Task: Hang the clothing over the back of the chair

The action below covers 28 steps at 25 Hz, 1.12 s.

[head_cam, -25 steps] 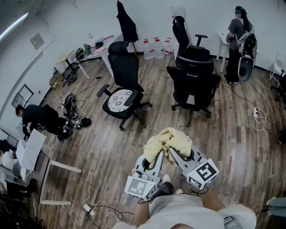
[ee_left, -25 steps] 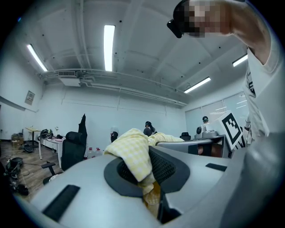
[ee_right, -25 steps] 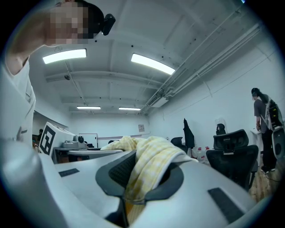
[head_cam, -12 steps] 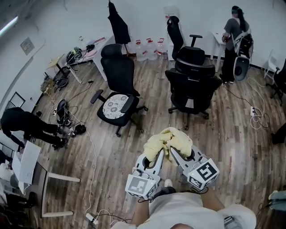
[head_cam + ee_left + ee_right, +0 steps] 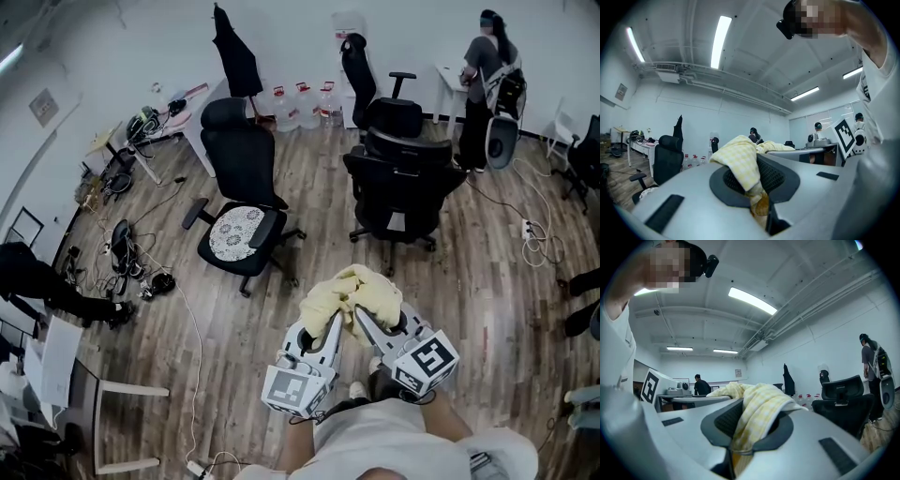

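Observation:
A bundle of pale yellow checked clothing (image 5: 352, 292) hangs in the air in front of me, held from both sides. My left gripper (image 5: 330, 323) is shut on its left part and my right gripper (image 5: 362, 321) on its right part. In the left gripper view the cloth (image 5: 739, 157) is pinched between the jaws of the left gripper (image 5: 758, 190). The right gripper view shows the same fabric (image 5: 758, 418) clamped in the right gripper (image 5: 740, 446). A black office chair (image 5: 403, 178) stands ahead with its back towards me. Another black chair (image 5: 246, 159), with a patterned seat cushion, stands ahead to the left.
A third black chair (image 5: 373, 80) and water bottles (image 5: 302, 101) stand by the far wall. A person (image 5: 483, 84) stands at the back right. Cables (image 5: 187, 309) trail over the wooden floor at left, near a desk (image 5: 178, 108) and a white table frame (image 5: 103, 412).
The room has slid through the head view: the crouching person at left has drifted to the frame's edge and the cushioned chair sits lower left. Both grippers keep the clothing in the same grip.

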{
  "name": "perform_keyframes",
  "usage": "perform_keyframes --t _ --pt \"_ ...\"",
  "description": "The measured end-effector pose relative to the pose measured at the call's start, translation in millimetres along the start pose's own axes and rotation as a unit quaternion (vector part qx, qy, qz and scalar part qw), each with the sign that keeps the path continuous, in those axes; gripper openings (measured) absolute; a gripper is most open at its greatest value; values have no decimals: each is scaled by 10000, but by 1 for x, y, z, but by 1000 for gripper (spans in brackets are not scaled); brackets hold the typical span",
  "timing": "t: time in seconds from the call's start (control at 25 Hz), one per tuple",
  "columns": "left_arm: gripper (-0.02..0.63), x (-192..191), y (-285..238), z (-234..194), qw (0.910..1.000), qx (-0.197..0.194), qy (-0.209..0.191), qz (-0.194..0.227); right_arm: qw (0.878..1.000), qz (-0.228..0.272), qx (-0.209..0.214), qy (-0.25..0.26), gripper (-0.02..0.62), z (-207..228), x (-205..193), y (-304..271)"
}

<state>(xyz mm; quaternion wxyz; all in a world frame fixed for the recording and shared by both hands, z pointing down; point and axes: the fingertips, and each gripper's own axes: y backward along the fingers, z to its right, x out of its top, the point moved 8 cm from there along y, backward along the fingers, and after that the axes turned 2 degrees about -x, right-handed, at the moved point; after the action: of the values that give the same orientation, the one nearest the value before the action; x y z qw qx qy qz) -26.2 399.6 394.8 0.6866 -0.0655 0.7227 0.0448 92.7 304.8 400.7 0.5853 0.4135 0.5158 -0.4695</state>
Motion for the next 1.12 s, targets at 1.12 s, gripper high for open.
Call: perform_keyframes --t 1.12 --pt "44 12 -152 -83 9986 495 -95 -161 9987 5 455 -232 60 155 17 -105"
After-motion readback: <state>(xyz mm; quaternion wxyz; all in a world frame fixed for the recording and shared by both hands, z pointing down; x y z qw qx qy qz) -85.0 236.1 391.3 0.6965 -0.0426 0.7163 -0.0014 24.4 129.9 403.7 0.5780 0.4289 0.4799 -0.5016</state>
